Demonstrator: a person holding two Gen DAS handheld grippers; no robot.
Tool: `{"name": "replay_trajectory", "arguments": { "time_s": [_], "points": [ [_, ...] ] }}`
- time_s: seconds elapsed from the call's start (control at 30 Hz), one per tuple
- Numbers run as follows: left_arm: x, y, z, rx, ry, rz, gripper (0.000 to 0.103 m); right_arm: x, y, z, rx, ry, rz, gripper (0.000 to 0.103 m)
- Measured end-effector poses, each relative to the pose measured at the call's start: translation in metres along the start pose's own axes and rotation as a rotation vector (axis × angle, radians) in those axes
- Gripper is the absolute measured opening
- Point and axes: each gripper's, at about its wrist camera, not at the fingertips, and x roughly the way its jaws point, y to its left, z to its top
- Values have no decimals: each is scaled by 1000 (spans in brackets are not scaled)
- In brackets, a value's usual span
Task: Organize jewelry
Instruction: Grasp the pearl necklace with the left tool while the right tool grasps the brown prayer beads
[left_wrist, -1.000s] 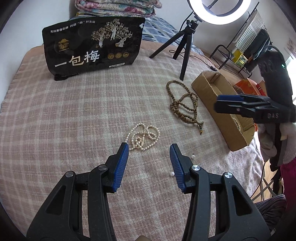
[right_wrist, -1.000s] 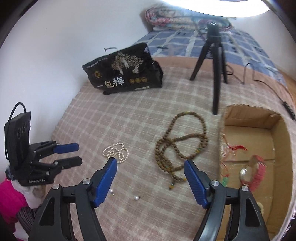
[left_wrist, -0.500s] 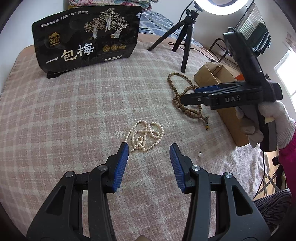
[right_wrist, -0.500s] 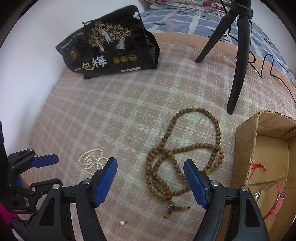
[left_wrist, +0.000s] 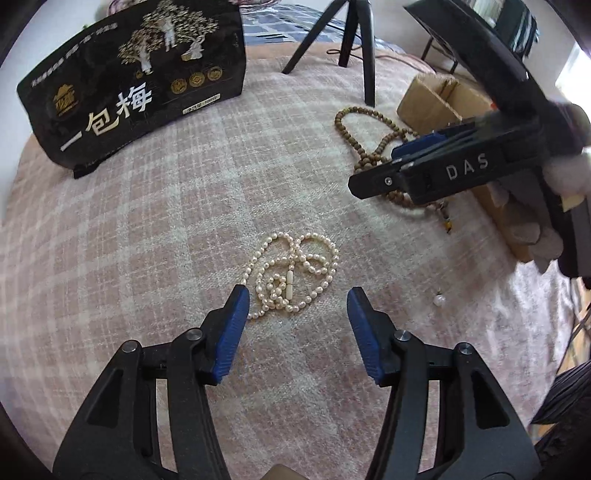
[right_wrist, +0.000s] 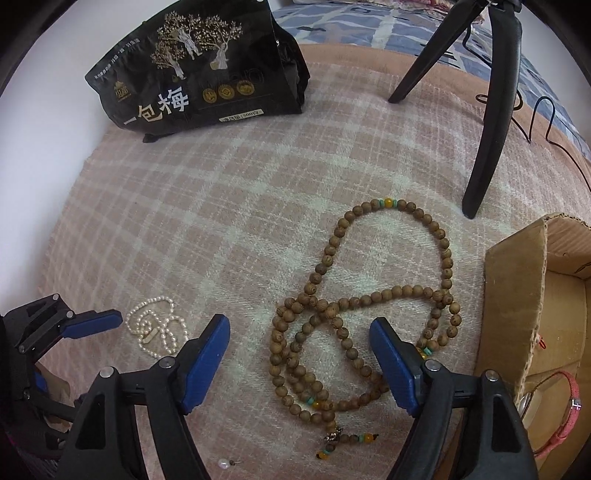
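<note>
Wooden beads (right_wrist: 364, 325) lie tangled between the spread right gripper (right_wrist: 301, 363) jaws, strand running away toward the tripod (right_wrist: 491, 110); box (right_wrist: 517, 295) just right; pearls (left_wrist: 291, 275) sit just ahead of the spread left gripper (left_wrist: 295, 328); each hand nearest its own strand.

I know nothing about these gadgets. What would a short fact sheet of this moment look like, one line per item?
surface: plaid blanket
left gripper: open, pearl necklace just ahead of its fingertips
right gripper: open, above the wooden bead necklace
loose pearl: alone on the blanket near the front edge
cardboard box: right of the wooden beads, a pink band inside
black snack bag: at the back
tripod: standing behind the box
</note>
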Motion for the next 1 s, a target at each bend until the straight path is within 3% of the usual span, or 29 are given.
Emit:
{"name": "replay_trajectory", "arguments": {
  "time_s": [0.1,0.3,0.47,0.63,0.7,0.8,0.87,1.0],
  "points": [
    [6,0,-1,36,-7,78,65,3,-1,0,1,3,4,80],
    [19,17,1,-22,9,64,65,4,-2,0,-6,16,7,80],
    [22,15,1,-12,1,77,63,9,1,1,-43,29,-9,80],
    [23,13,3,-3,-10,91,32,7,-1,-2,-67,17,-61,52],
    [24,17,3,-22,-13,90,24,5,-6,-2,-51,11,-61,33],
    [24,19,3,-43,-17,91,12,5,-11,-4,-34,-5,-66,18],
    [22,22,4,-63,-18,81,10,6,-12,-6,-34,-18,-73,12],
    [18,25,4,-92,-19,70,6,6,-9,-10,-28,-28,-71,10]
  ]
}}
